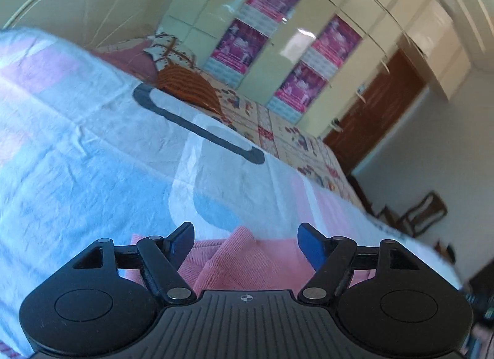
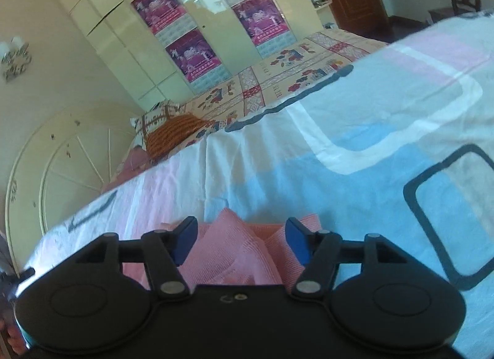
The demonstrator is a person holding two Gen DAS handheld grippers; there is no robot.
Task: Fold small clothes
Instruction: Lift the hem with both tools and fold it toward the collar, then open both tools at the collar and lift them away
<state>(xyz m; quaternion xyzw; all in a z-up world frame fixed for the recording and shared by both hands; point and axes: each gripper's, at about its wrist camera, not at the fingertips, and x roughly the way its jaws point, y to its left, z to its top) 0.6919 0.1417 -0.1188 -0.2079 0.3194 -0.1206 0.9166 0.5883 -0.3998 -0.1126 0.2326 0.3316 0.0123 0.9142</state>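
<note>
We start on the left: the left gripper has its blue-padded jaws spread, nothing pinched. The pink ribbed knit garment lies bunched right under and between the fingers, on the pale blue, pink and white patterned bedsheet; the pads do not look pressed on it. A dark rounded-rectangle print sits well ahead of the fingers.

On the right, the right gripper is likewise spread over the same pink cloth, with a raised fold peaking between its fingers. A patchwork quilt and cream wardrobe lie far beyond.

We judge this as the release just after laying a fold, or the setup for a fresh grasp; we cannot tell which. The next move calls for both jaws to drop onto a garment edge, pinch it, then carry it across.
</note>
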